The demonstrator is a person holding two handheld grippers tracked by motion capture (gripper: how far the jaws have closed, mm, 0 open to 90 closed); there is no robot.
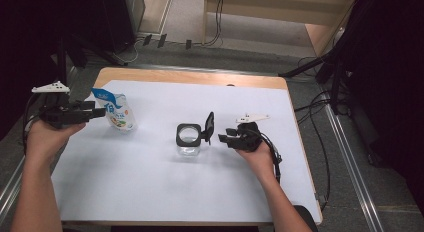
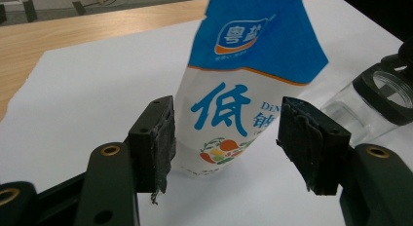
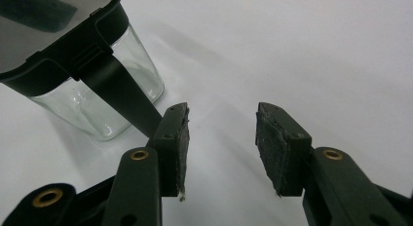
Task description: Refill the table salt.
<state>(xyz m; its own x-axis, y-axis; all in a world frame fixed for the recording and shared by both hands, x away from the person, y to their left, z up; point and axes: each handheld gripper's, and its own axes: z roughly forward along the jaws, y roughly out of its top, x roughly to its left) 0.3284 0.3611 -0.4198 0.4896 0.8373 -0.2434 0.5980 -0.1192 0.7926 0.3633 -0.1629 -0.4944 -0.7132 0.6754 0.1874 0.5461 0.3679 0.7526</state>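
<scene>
My left gripper [image 2: 224, 143] is standing spread at the counter's left edge, its pads [image 2: 158, 143] flanking the blue-and-white pouch [image 2: 243, 89] without pressing it. The pouch is standing upright near the white sheet's [image 1: 165, 192] left border, with wood [image 1: 190, 78] showing beyond. My right gripper [image 3: 221, 148] is also hanging spread, pinching nothing, just beside the glass jar [image 1: 190, 139] at mid-counter. The jar's black lid [image 1: 208, 126] is standing flipped up between jar and right gripper. Bare sheet is lying wide between pouch and jar, and in front of both.
</scene>
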